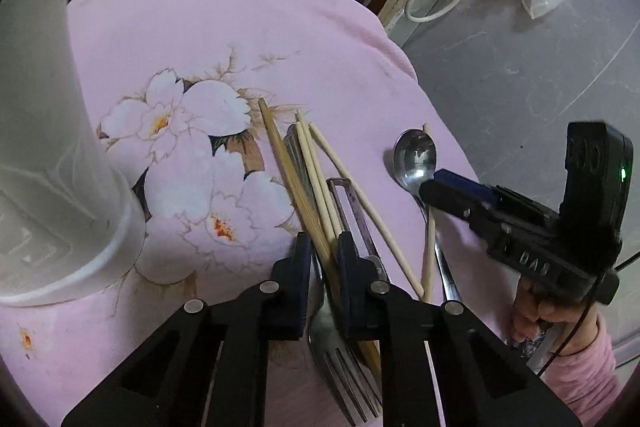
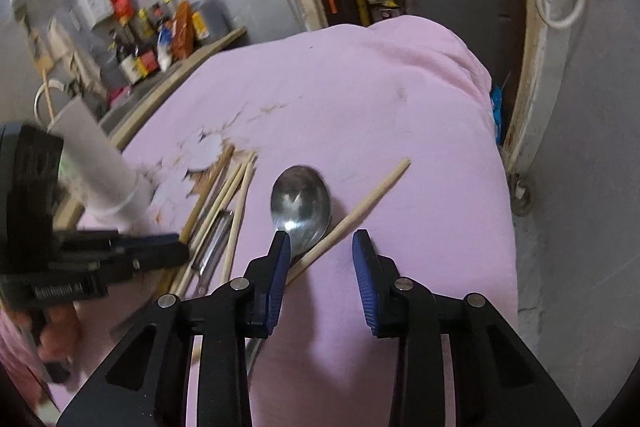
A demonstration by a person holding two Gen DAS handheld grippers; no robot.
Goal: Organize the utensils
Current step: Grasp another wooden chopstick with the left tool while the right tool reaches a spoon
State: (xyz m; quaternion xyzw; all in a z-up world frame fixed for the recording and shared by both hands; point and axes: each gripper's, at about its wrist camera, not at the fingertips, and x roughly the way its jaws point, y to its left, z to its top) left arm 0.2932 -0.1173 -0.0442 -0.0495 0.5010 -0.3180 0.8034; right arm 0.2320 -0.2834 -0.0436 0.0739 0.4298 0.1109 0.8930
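Observation:
Several wooden chopsticks [image 1: 312, 171], a metal fork [image 1: 340, 359], a metal peeler [image 1: 352, 211] and a metal spoon [image 1: 414, 157] lie on a pink flowered cloth [image 1: 240, 39]. My left gripper [image 1: 322, 247] has its fingers narrowly apart around a darker chopstick [image 1: 288, 167] and the fork's handle; a firm grip cannot be told. My right gripper [image 2: 320, 243] is open just above the cloth, its left finger [image 2: 280, 251] over the spoon's [image 2: 300, 203] neck, a lone chopstick [image 2: 360, 199] crossing between the fingers. The right gripper also shows in the left wrist view [image 1: 432, 187].
A white plastic container [image 1: 52, 147] lies on its side at the left of the cloth; it also shows in the right wrist view [image 2: 100, 163]. The cloth's right edge drops to a grey floor [image 1: 520, 75]. Bottles [image 2: 160, 31] crowd a shelf at back left.

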